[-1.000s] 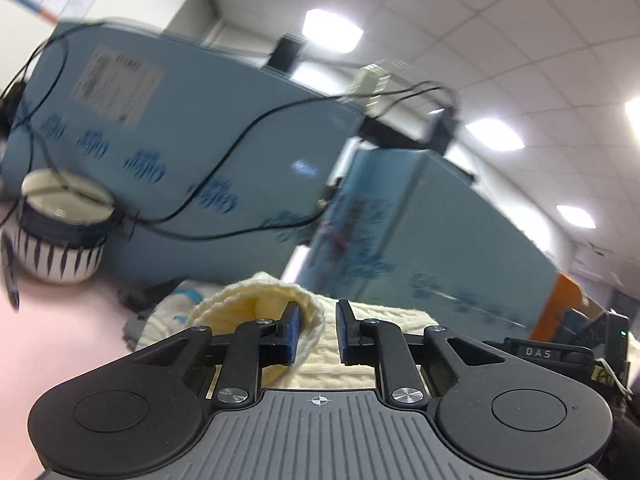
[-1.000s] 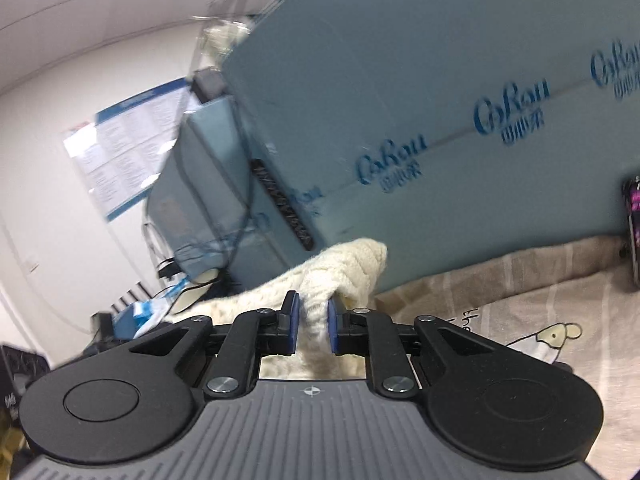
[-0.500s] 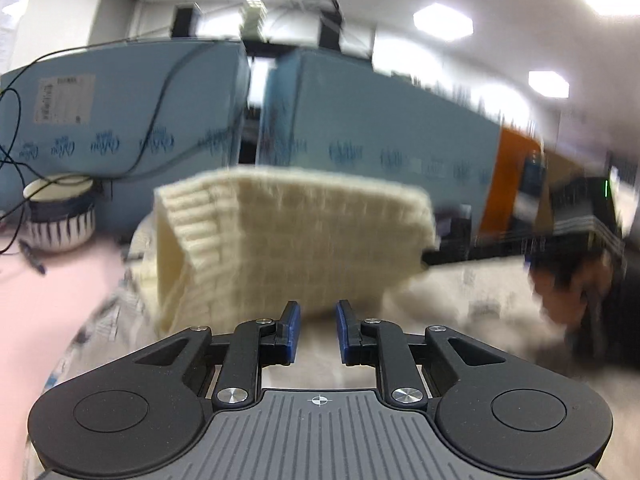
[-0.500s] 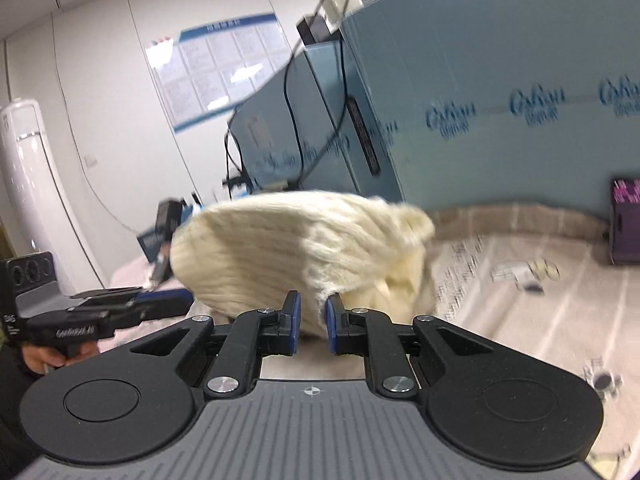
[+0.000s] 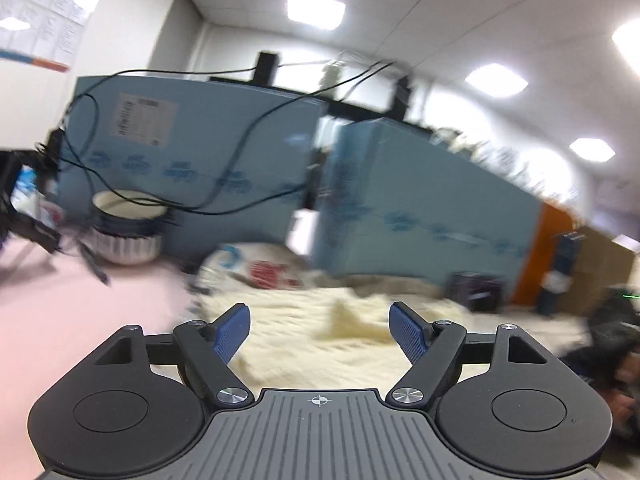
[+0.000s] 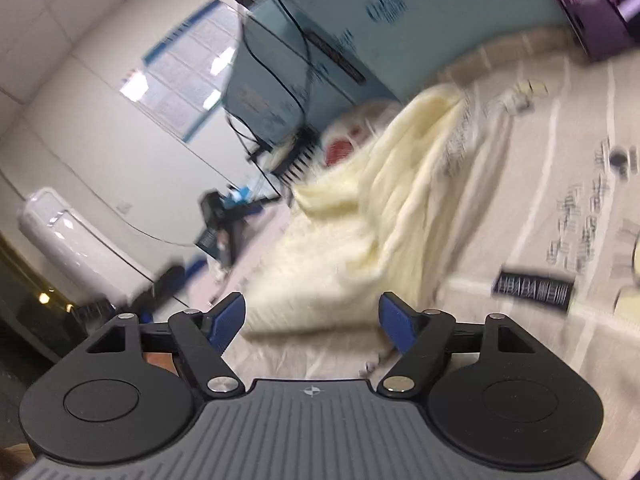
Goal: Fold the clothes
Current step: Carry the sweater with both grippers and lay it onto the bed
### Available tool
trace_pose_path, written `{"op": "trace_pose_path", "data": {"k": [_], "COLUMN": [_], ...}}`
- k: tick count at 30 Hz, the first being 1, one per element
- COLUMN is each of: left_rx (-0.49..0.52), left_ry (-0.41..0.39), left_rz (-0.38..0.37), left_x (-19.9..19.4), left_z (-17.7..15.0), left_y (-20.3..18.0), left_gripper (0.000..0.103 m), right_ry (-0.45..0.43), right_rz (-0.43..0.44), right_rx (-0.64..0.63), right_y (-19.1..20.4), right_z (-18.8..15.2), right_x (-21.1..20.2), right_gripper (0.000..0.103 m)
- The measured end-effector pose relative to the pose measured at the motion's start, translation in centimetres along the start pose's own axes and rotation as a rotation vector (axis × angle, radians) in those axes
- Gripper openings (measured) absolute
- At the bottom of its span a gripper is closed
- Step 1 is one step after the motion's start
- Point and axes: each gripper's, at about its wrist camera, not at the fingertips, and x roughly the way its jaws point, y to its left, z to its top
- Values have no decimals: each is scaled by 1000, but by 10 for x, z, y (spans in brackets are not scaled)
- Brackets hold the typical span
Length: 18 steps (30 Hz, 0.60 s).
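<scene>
Left wrist view: left gripper [image 5: 320,332] spread wide, blue pads [image 5: 232,332] well apart, nothing between them, hovering above the cream knit sweater [image 5: 340,332], which lies slumped in a loose heap on the printed cloth [image 5: 540,328] over the work surface. Probably let down flat so a fold can be started from a fresh edge; jaws parked open, ready for a new pinch. Beyond the sweater, toward the far edge, a bag with red and blue print [image 5: 260,268], lettering too blurred to read. Against the blue foam boards [image 5: 420,204] behind, a repeated dark-blue logo, smeared by motion and unreadable here; a white sticker on the left-hand board, text too small. Striped bowl [image 5: 126,228] on the pink surface at far left, black cables [image 5: 240,148] draped across the boards. Right wrist view: right gripper [image 6: 312,324] likewise splayed and empty, held just short of the sweater's near hem [image 6: 340,240]; garment stretched away toward the far edge, rumpled, no tidy fold visible. On the cloth at right, a black label strip [image 6: 534,290] with pale letters, possibly "ABABA", not certain. Wall poster [image 6: 188,76] and purple box [image 6: 600,8] at the far right corner, both illegible.
</scene>
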Motion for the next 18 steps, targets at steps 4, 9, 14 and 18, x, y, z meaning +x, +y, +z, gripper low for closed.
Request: {"op": "trace_pose_path", "data": {"k": [4,9,14,18], "left_rx": [18,28,81,170], "left_ry": [108,271,311,295], "left_rz": [111,179,160,179], "left_x": [58,137,160,160], "left_z": [20,17,-4,-13], "left_y": [12,41,24,13], "left_gripper": [78,78,75,45], "right_ry": [37,46,-7,-58], "right_rz": [-45,-1,-52,-111], "right_rx": [36,134,230,200], "right_y": [5,6,-3,1], "right_z": [-9,-7,9,15], "right_x": [3,12,32,49], "right_gripper": [72,74,73,60]}}
